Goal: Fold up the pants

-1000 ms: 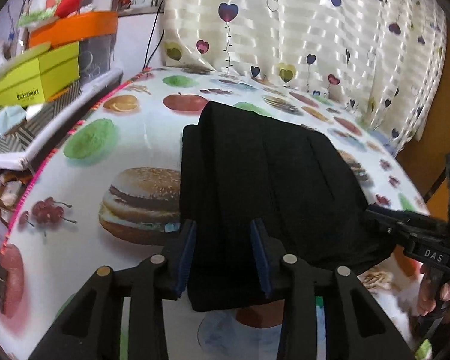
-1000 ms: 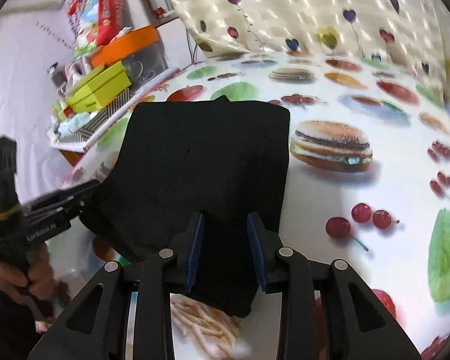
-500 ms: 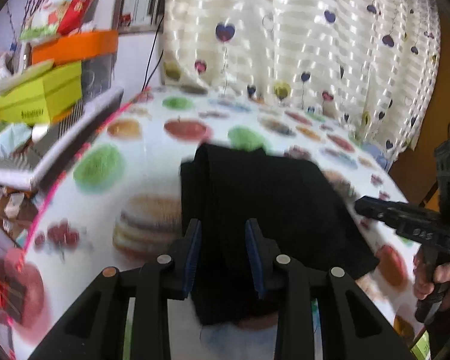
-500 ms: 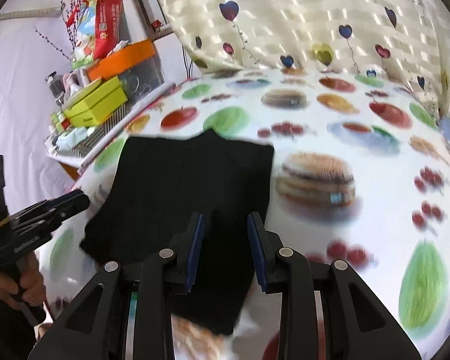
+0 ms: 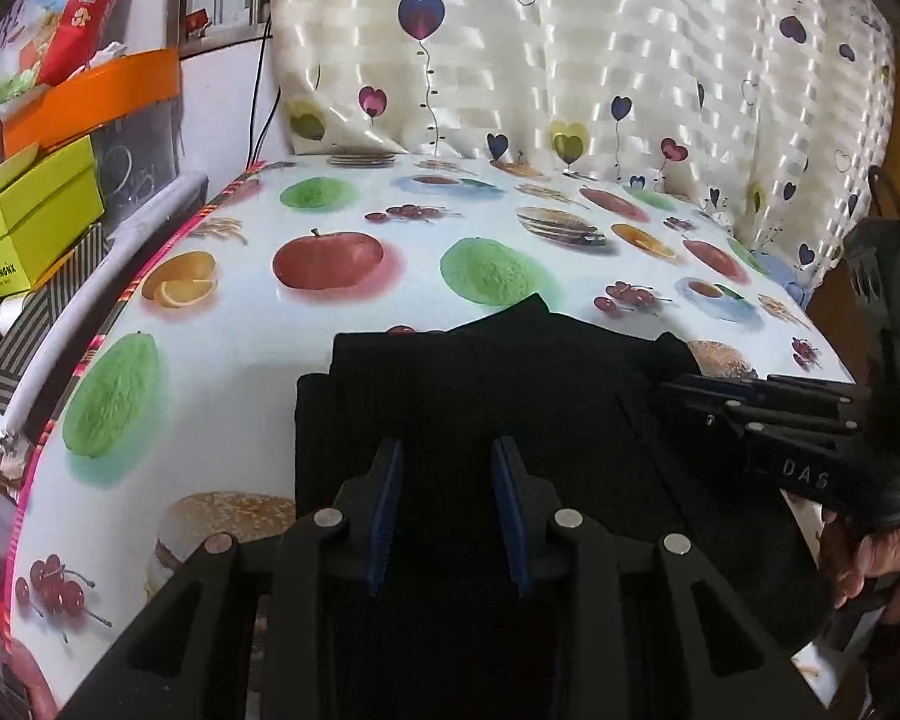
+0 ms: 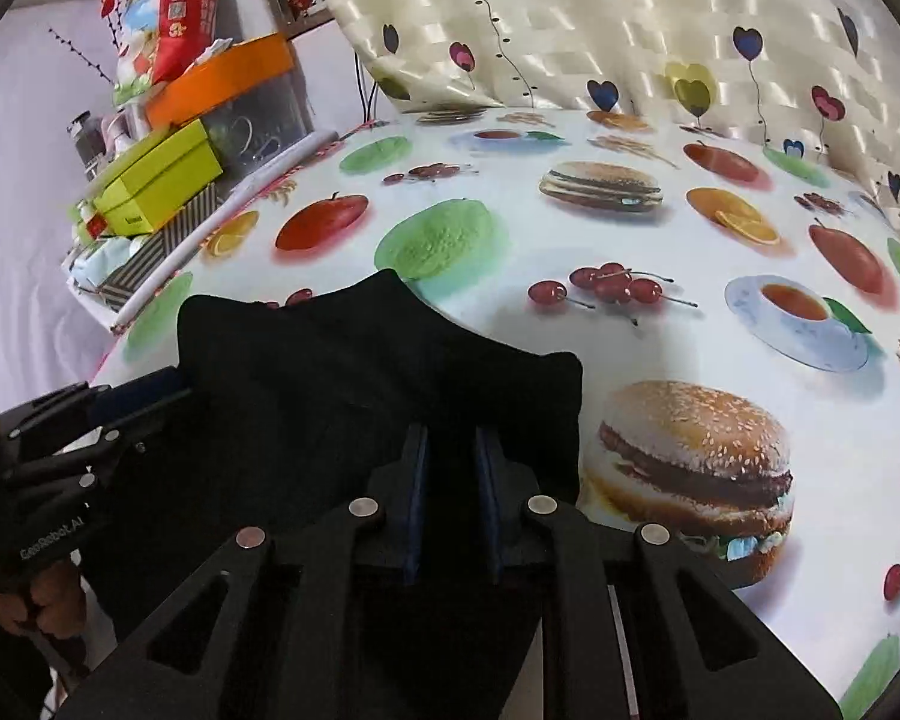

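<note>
Left wrist view is showing the black pants (image 5: 486,396) lying folded in layers on the near part of the table (image 5: 240,312), which is wearing a cloth printed with fruit and burgers. The left gripper (image 5: 447,501) is hanging over the near edge of the fabric, its blue pads standing apart with dark cloth between them; whether they are pressing on it cannot be told. The right gripper (image 5: 678,387) is reaching in from the right at the garment's right edge, a hand (image 5: 870,558) holding its handle.

From the right wrist view, the right gripper (image 6: 453,498) has just been closing, its pads now sitting close together over the pants (image 6: 354,372); a pinch cannot be confirmed. A heart-patterned curtain (image 5: 570,48) is hanging at the far side, and a yellow-green box (image 5: 30,228) is sitting at the far left.
</note>
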A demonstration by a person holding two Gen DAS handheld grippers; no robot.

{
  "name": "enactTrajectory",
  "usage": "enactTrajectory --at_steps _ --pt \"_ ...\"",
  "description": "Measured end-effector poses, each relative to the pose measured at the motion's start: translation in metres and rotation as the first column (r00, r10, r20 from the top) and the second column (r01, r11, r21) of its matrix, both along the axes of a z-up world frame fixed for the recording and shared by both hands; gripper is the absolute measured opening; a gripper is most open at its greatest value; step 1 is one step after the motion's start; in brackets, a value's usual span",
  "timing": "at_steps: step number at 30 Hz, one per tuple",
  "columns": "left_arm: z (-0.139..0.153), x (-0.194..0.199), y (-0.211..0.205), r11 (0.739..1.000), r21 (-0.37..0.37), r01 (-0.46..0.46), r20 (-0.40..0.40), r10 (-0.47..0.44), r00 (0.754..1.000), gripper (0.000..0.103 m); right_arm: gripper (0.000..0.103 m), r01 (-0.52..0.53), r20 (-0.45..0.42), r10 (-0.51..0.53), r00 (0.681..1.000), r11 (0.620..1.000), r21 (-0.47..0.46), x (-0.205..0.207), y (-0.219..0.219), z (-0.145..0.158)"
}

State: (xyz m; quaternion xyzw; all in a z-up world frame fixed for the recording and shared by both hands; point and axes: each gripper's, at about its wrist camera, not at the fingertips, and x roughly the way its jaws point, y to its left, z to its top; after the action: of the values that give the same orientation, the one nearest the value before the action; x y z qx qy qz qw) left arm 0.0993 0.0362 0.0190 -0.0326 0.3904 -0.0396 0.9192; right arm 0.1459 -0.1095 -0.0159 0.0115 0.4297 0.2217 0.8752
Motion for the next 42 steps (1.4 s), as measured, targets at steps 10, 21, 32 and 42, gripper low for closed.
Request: enactTrajectory --at_steps 10,21,32,42 --pt "0.022 -0.059 0.009 0.996 -0.085 0.021 0.046 -0.017 0.999 0.033 0.04 -0.052 0.058 0.051 0.997 0.999 0.014 -0.083 -0.01 0.02" --pt "0.013 -0.09 -0.015 0.995 -0.028 0.095 0.043 -0.093 0.995 0.033 0.046 -0.045 0.104 0.055 0.993 0.994 -0.095 -0.118 -0.005 0.014" --pt "-0.001 -0.103 -0.021 0.994 -0.005 0.109 0.064 -0.109 0.992 0.033 0.049 -0.038 0.071 0.039 0.997 0.999 -0.012 -0.124 -0.01 0.002" --pt "0.007 -0.118 -0.012 0.996 -0.013 0.086 0.059 -0.086 0.995 0.033 0.049 -0.029 0.069 0.03 0.997 0.999 -0.022 -0.139 -0.02 0.014"
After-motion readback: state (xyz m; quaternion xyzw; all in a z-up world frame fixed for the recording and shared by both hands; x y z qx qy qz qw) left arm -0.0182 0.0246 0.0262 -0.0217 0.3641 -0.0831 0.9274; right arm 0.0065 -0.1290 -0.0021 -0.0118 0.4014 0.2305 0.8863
